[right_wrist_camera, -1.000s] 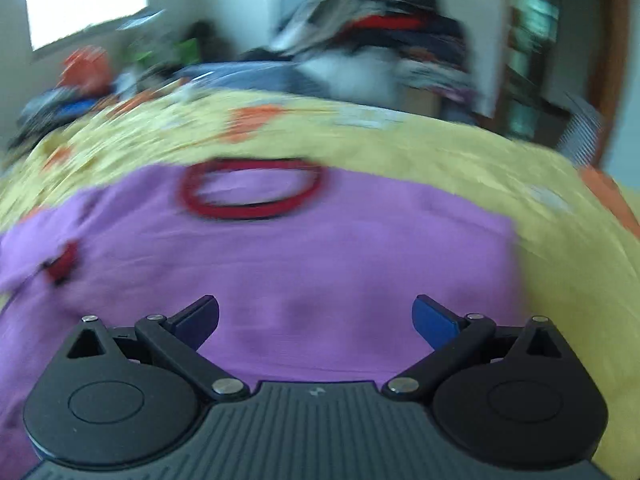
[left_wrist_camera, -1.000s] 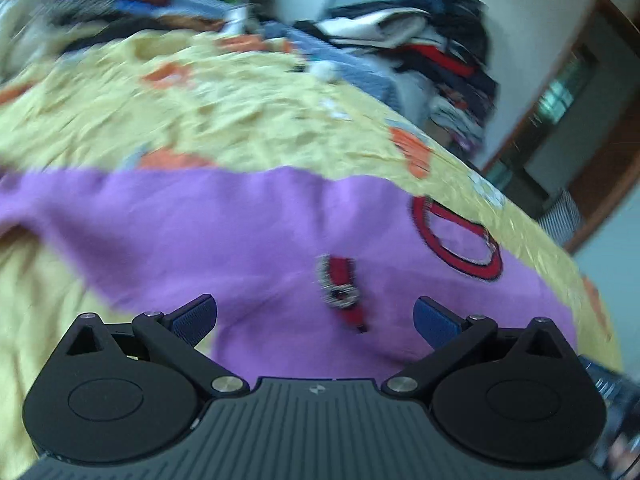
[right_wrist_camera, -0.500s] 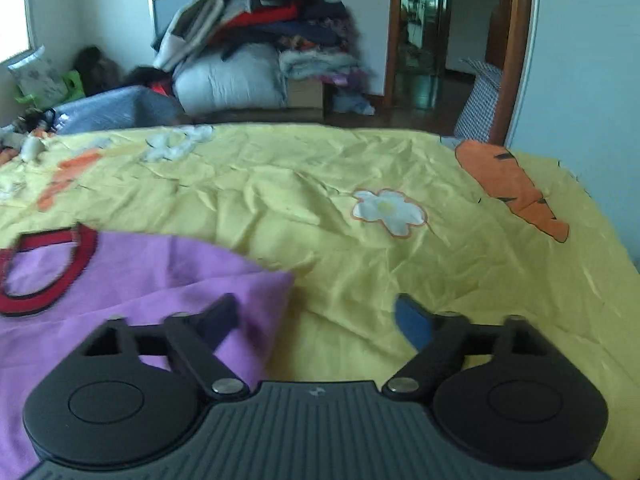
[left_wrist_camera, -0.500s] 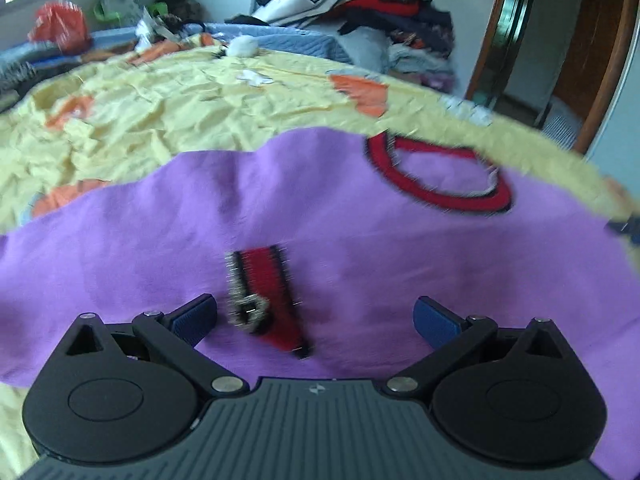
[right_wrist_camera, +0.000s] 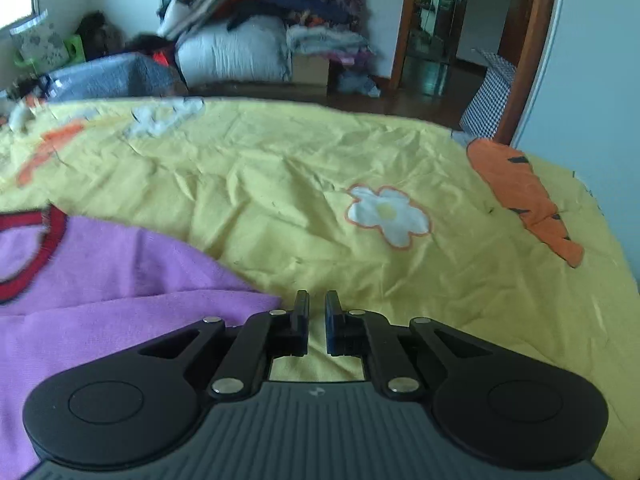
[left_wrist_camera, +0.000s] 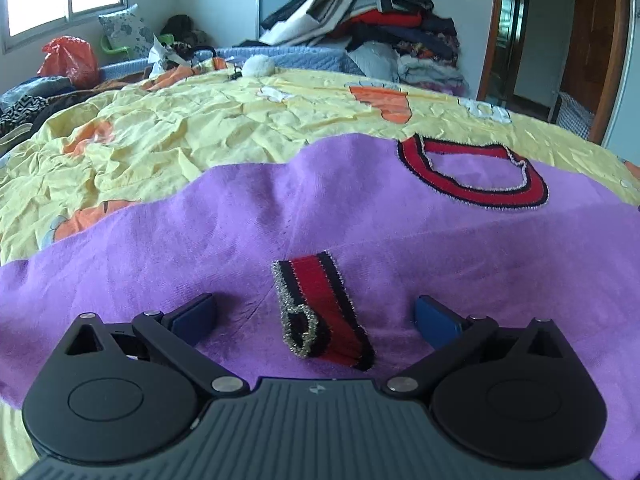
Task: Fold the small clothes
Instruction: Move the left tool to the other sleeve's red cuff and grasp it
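A purple knit sweater (left_wrist_camera: 360, 220) with red-and-black trim lies spread on the yellow bedspread (right_wrist_camera: 320, 200); left claw (left_wrist_camera: 316, 316) wide above its cuff, right claw (right_wrist_camera: 316, 320) pinched narrow, apparently empty; regrip the hem edge.

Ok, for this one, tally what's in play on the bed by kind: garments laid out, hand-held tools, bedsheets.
Garments: 1, the purple sweater with red trim
Tools: 2, the left tool open over the sweater's cuff, and the right tool shut at the sweater's edge
Bedsheets: 1, the yellow sheet
Total: 4
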A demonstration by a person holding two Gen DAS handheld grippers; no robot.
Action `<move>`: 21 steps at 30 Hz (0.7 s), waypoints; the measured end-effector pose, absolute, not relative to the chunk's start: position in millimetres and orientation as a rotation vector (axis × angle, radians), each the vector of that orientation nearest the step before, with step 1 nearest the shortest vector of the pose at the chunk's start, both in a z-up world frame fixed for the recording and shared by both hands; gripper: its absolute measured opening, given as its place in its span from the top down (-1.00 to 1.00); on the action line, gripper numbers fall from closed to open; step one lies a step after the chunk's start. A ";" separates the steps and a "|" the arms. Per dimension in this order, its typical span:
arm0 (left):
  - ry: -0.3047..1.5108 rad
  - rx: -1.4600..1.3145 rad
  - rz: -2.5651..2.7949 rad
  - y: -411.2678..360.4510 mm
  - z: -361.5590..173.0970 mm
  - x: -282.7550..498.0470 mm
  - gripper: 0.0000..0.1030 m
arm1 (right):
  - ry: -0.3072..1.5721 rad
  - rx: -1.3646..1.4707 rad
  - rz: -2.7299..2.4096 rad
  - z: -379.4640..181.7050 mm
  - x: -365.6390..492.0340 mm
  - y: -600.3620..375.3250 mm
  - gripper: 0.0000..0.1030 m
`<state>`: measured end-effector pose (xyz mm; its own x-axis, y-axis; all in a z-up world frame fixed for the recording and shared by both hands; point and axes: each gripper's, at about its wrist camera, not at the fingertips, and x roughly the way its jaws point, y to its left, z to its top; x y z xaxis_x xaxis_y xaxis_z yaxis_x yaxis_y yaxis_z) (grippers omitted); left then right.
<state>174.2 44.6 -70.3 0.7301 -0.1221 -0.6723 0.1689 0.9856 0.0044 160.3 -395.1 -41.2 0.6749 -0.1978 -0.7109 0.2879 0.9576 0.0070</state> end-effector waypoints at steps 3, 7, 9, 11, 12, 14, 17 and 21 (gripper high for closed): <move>0.767 0.052 -0.158 48.7 -67.7 171.7 -1.00 | 0.755 0.105 -0.197 -31.8 133.9 -362.1 0.85; 0.812 0.054 -0.158 56.5 -63.6 164.2 -1.00 | 0.788 0.129 -0.093 -42.7 115.6 -316.3 0.83; 0.825 0.034 -0.145 69.5 -58.0 156.8 -1.00 | 0.816 0.119 -0.070 -51.6 110.4 -291.6 0.81; 0.800 0.007 -0.121 88.9 -50.2 146.5 -1.00 | 0.791 0.070 -0.068 -52.7 102.2 -264.0 0.77; 0.785 -0.005 -0.093 102.8 -46.2 141.0 -1.00 | 0.788 0.067 -0.052 -52.4 98.6 -253.7 0.62; 0.785 -0.030 -0.034 131.3 -41.7 134.8 -1.00 | 0.778 0.092 -0.001 -51.3 92.5 -233.1 0.18; 0.787 -0.108 0.017 179.7 -38.1 126.4 -1.00 | 0.738 0.057 0.047 -49.2 84.5 -199.2 -0.58; 0.787 -0.165 0.106 237.9 -32.2 114.5 -1.00 | 0.735 0.032 0.094 -48.3 84.0 -160.3 -0.59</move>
